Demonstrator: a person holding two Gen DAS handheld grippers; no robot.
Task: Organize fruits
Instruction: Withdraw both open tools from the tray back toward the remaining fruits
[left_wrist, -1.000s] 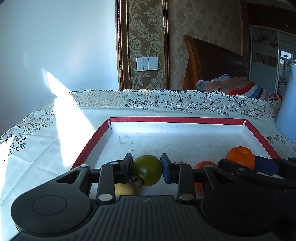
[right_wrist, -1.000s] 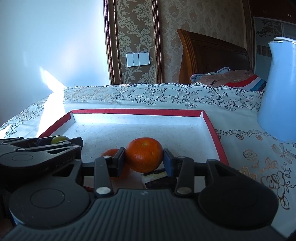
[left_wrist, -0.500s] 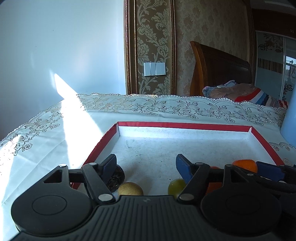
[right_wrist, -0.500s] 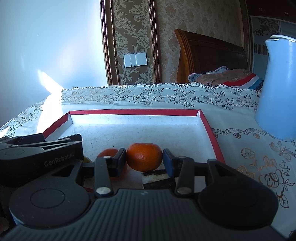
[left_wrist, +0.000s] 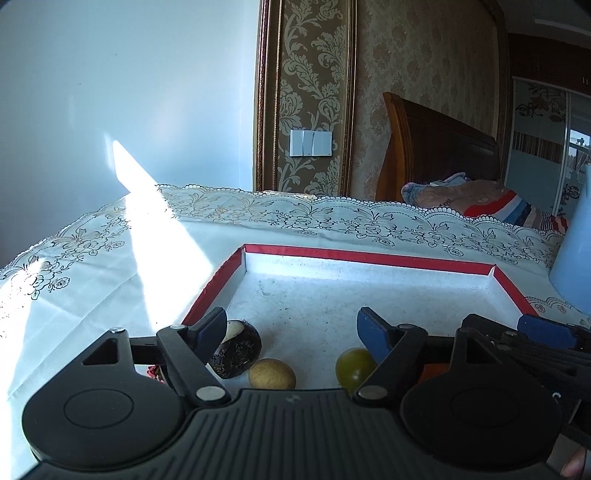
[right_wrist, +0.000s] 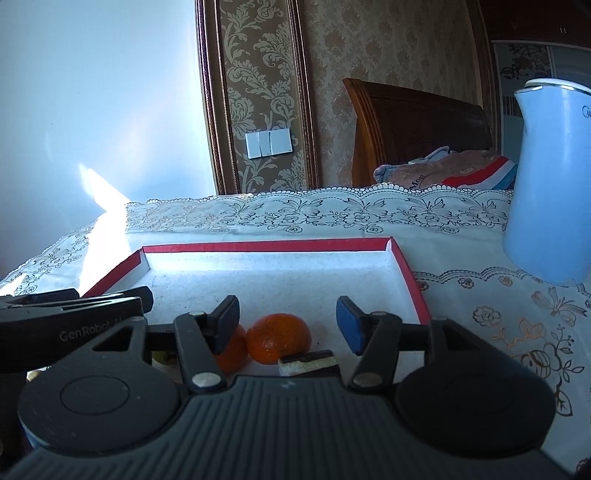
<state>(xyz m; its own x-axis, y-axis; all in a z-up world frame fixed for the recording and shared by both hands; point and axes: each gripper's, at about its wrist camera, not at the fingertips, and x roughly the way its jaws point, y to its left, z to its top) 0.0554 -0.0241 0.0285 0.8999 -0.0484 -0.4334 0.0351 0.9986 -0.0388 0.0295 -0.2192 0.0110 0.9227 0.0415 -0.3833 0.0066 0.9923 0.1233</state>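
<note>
A second ago our left claw (left_wrist: 291, 326) was clamped on the round green fruit (left_wrist: 352, 366); now its jaws have just been opening and stand well apart, and that fruit lies on the floor of the shallow white tray with a red rim (left_wrist: 369, 254), just beside the right-hand finger. Our right claw (right_wrist: 287, 317) likewise gripped the round orange tangerine (right_wrist: 279, 338) a second ago; its jaws have just been opening too, and the tangerine rests in the tray between the pads, touching neither.

Counting what we can see in the tray: two orange tangerines, the second tangerine (right_wrist: 232, 350) half hidden behind the right claw's left finger; one green fruit; one small tan, rough-skinned round fruit (left_wrist: 272, 373); one dark, hairy brown fruit with a pale patch (left_wrist: 236, 349); and one black-and-white block (right_wrist: 308, 363) near the tray's front. A red scrap shows at the left claw's base, too hidden to name. One pale blue jug (right_wrist: 550, 184) stands on the lace-covered worktop (left_wrist: 92, 280), apart from the tray.
</note>
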